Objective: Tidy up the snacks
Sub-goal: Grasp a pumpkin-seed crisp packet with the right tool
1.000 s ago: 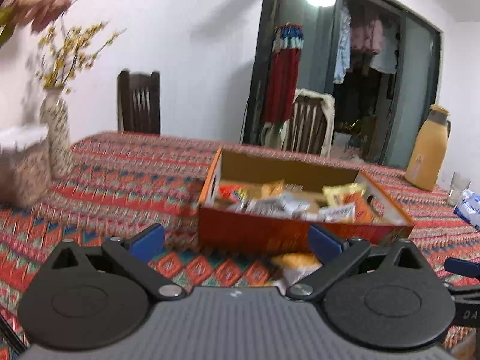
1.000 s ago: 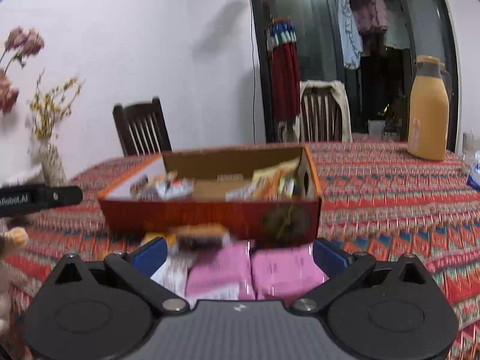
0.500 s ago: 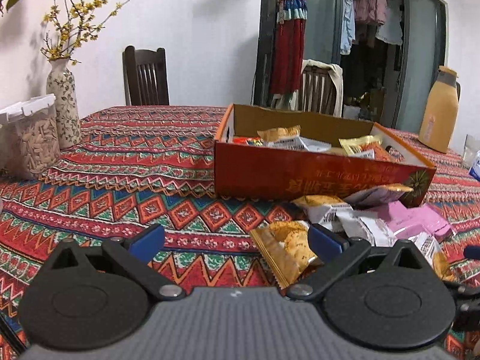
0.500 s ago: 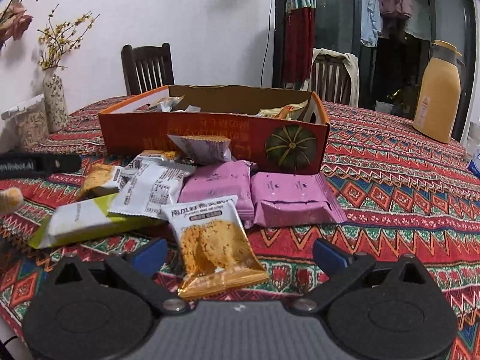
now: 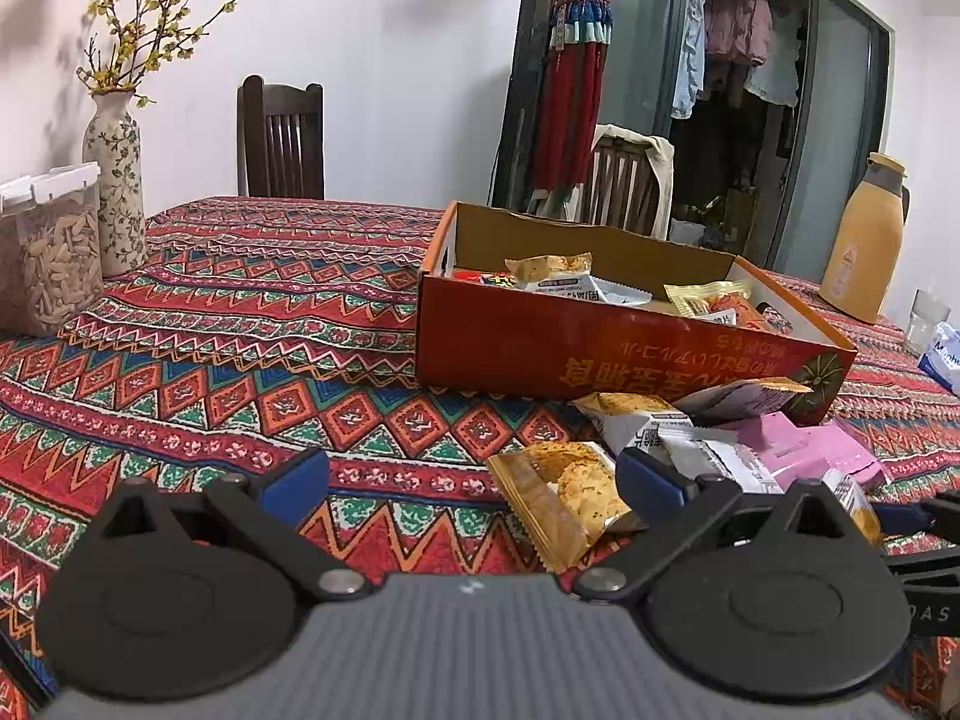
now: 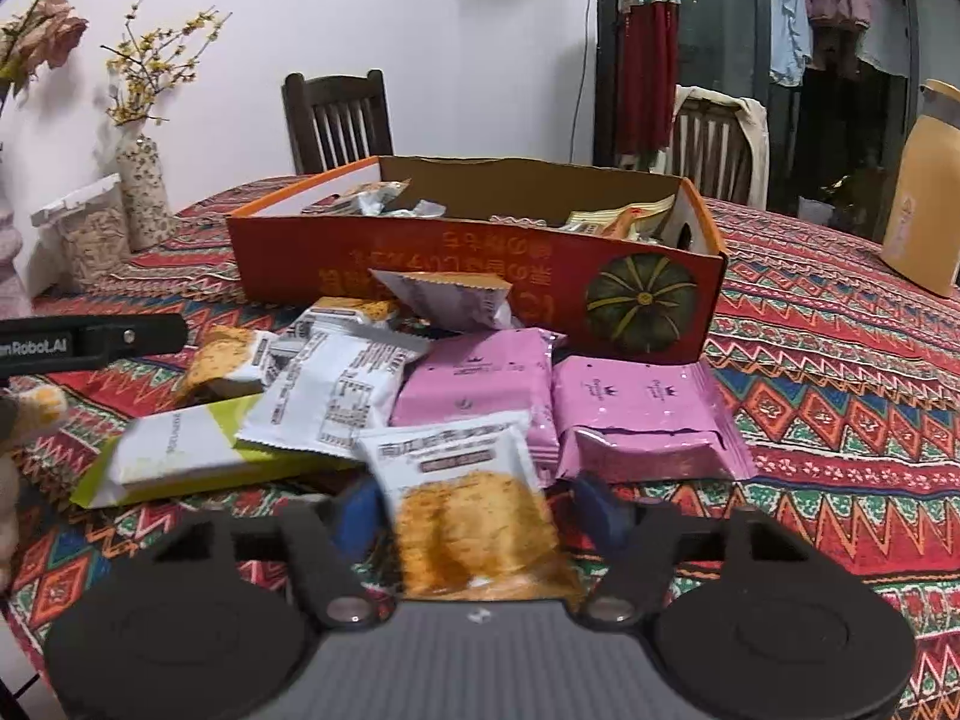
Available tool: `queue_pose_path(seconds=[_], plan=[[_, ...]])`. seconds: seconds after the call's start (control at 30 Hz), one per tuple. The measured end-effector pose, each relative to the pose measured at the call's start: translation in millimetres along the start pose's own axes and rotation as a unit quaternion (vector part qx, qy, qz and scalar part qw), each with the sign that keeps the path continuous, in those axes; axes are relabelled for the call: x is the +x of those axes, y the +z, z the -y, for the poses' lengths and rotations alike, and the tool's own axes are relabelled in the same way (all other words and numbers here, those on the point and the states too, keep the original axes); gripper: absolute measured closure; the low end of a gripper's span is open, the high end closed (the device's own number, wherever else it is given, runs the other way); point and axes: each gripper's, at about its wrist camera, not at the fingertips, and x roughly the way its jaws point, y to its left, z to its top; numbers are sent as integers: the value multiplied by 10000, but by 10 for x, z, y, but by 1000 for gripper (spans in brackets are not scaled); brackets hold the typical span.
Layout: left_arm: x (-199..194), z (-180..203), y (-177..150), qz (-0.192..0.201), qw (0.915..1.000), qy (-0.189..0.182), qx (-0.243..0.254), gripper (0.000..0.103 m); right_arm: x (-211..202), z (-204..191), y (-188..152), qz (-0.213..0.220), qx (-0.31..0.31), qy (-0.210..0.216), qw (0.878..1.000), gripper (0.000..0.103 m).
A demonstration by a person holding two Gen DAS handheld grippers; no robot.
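A patterned tablecloth (image 5: 240,360) holds the orange snack box (image 6: 480,276), loose packets piled at its near wall. The right gripper (image 6: 477,507) has its jaws narrowed around a cracker packet (image 6: 468,510), contact unclear, probably to box it; the left gripper (image 5: 474,480) waits with jaws wide apart.

Left gripper (image 5: 474,477) spread wide; right gripper (image 6: 480,507) narrowed, not closed.

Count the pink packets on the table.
2. One pink packet lies in front of the box, partly under other snacks. The other lies beside it to the right, below the pumpkin picture. More may be hidden under the pile.
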Motion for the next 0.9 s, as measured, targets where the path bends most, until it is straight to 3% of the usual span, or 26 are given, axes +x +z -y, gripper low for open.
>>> queue_pose_path(seconds=[0.2, 0.6, 0.77, 0.9], plan=[[3, -30, -2, -18, 9999, -15, -106, 0, -42, 29, -38, 124, 109, 41, 9999, 63], [11, 11, -3, -108, 9999, -14, -8, 0, -362, 278, -101, 956, 532, -429, 9931, 63], [37, 110, 4, -460, 9980, -309, 294, 0, -384, 439, -112, 1058, 705, -591, 9901, 63], [66, 226, -53, -842, 9928, -681, 519, 0, -288, 518, -151, 937, 857, -398, 9911, 63]])
